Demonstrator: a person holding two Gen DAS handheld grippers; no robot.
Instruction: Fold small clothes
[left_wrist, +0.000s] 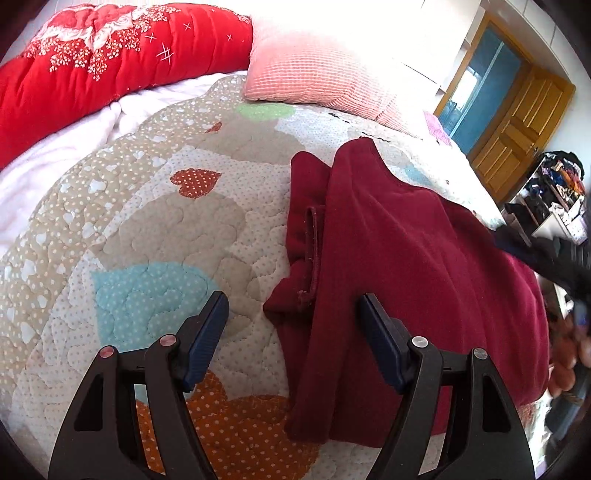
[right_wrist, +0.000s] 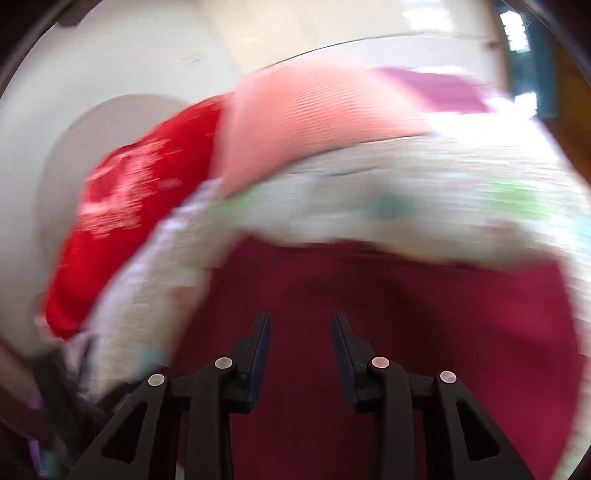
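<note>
The dark red fleece garment (left_wrist: 406, 258) lies on the bed's quilted heart-patterned cover (left_wrist: 147, 229), already doubled lengthwise, with a narrow strip and a seam peeking out along its left edge. My left tool (left_wrist: 291, 314) hangs released just above the near left part of it, jaws wide, one pad over the quilt and the other over the fleece, gripping nothing. My right tool (right_wrist: 301, 328) is over the same dark red cloth; that view is smeared, but the jaws stand partly apart with only flat fabric seen beyond them, so I judge it empty too. For the next fold I would pinch the near hem at two corners, one tool each, catching every layer so the under strip does not slide out, then lift low and carry it toward the pink waffle-textured pillow (left_wrist: 314, 74) end, laying edge on edge. The fleece looks thick and should hold a crease poorly, so press it flat afterwards.
</note>
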